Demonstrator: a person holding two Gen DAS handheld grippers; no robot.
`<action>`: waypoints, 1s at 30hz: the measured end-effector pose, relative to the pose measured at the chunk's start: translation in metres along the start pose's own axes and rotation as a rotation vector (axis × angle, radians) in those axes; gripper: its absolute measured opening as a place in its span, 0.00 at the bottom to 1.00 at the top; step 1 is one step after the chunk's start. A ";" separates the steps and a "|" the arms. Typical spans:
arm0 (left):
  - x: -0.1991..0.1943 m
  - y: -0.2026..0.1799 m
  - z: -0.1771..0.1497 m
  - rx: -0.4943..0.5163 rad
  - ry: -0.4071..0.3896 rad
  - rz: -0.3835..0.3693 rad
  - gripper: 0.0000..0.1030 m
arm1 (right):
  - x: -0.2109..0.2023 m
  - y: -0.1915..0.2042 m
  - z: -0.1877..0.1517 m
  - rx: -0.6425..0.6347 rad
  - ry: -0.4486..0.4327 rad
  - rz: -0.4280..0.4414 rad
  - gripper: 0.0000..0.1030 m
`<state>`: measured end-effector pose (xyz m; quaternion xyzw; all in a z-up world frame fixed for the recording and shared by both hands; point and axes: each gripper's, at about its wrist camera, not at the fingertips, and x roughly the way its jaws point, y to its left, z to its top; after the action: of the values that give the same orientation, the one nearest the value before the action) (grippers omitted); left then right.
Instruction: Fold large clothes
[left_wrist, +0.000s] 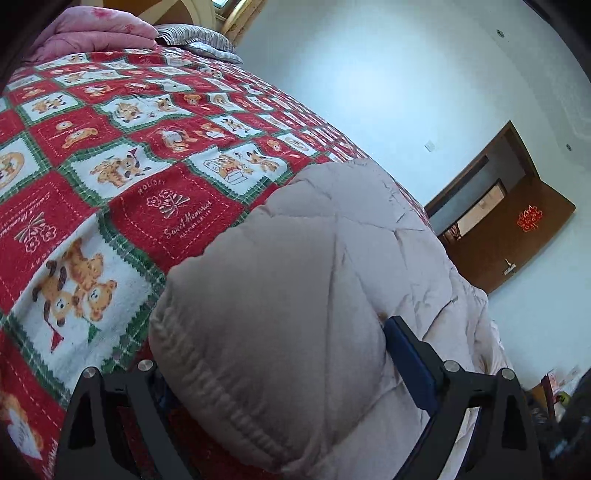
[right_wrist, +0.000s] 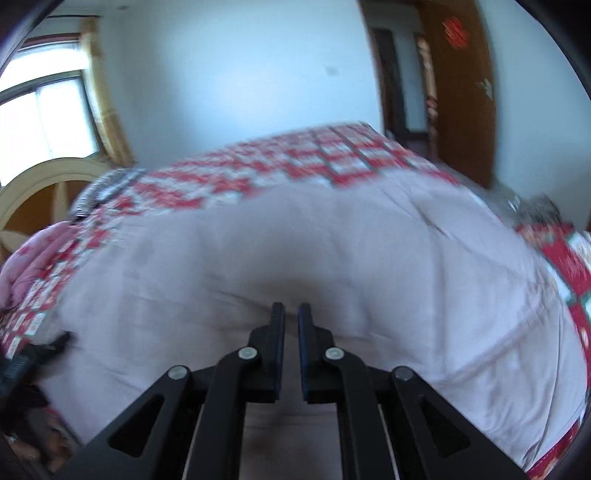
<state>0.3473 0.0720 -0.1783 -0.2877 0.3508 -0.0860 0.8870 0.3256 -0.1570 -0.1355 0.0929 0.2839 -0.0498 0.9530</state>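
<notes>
Jacket (left_wrist: 303, 280), pale and quilted, lies on the bed (left_wrist: 110, 155). Its ribbed cuff end sits between the wide-spread jaws of the left gripper (left_wrist: 280, 369); whether they press it I cannot tell. The right gripper (right_wrist: 291, 317), nearly closed, holds nothing above the jacket. Folding seems underway; next, laying the sleeve across the body.

Cool, bluish daylight comes from the window (right_wrist: 44, 122), which is blown out to white. The right wrist view is smeared with motion blur (the bedspread (right_wrist: 332, 155) below the window most), the left sharp; both bend at their dark rims.
</notes>
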 end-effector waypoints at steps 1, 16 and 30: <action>0.000 0.000 -0.001 -0.002 -0.005 0.002 0.91 | 0.001 0.011 0.001 -0.018 -0.002 0.025 0.08; 0.013 -0.013 0.014 0.002 -0.048 -0.197 0.46 | 0.071 0.014 -0.035 0.010 0.179 0.072 0.07; -0.076 -0.060 0.035 0.221 -0.096 -0.443 0.23 | 0.067 0.029 -0.050 0.350 0.347 0.334 0.07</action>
<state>0.3171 0.0652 -0.0797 -0.2626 0.2250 -0.3021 0.8884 0.3590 -0.1214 -0.2088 0.3086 0.4106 0.0762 0.8546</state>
